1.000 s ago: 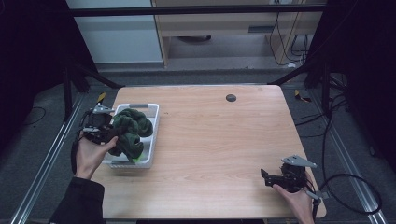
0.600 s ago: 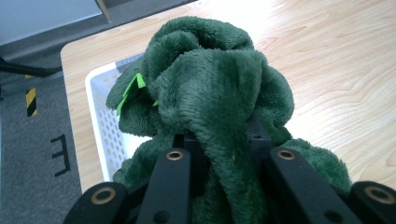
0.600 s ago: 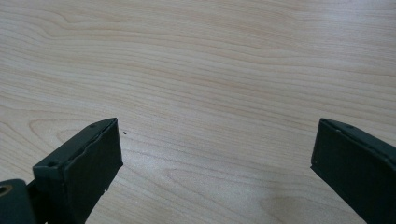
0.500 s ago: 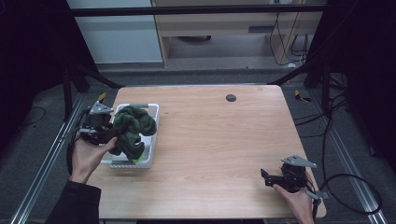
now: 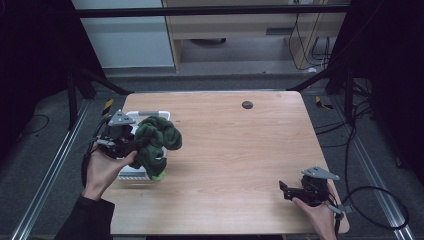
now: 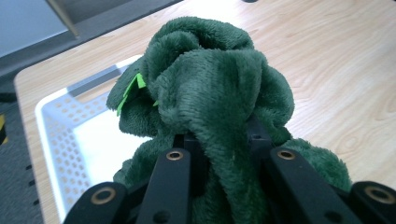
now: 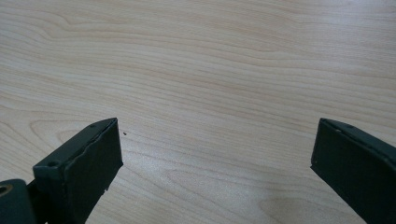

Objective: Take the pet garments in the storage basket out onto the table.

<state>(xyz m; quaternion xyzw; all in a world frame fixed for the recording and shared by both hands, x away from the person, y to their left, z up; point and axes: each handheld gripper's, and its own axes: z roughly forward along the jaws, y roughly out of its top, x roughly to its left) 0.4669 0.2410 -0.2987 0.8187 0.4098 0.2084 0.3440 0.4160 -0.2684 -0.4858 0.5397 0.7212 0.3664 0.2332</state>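
The left gripper is clamped tight on a fuzzy dark green cloth and holds it up over the right edge of the white basket, at about 9 o'clock on the wooden table. So the cloth looks lifted out, but it has not been put down anywhere yet. The right gripper waits at 5 o'clock with its jaws wide apart and nothing between them.

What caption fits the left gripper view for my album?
Black fingers of the left gripper pinch a fluffy dark green cloth above a white basket on a wooden table.
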